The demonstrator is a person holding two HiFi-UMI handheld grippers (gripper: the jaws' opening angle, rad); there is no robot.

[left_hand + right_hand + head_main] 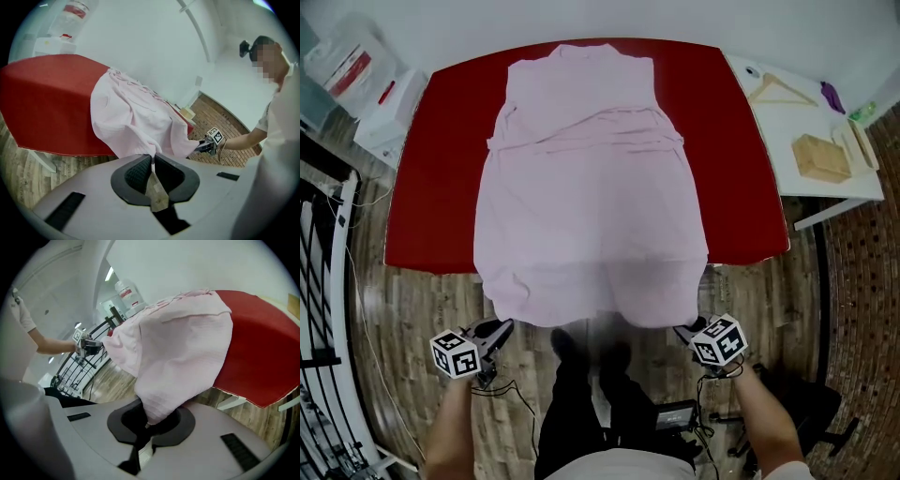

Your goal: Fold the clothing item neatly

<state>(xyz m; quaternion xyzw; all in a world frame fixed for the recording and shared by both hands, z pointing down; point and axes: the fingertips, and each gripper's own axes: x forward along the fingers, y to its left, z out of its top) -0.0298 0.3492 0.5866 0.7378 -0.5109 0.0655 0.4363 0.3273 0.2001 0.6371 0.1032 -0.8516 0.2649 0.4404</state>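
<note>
A pale pink garment (586, 187) lies spread along the red table (441, 187), its near hem hanging past the table's front edge. My left gripper (500, 330) is shut on the hem's left corner, and the pink garment (136, 117) runs from its closed jaws up onto the red table (47, 103). My right gripper (684, 331) is shut on the hem's right corner; the pink garment (178, 357) bunches out of its jaws and drapes over the red table (262, 357). Both grippers hang below and in front of the table edge.
A white side table (806, 141) at the right carries a wooden hanger (780, 90) and a wooden block (821, 157). A white box (384, 112) stands at the left, a black metal railing (323, 281) runs down the far left. The floor is wood.
</note>
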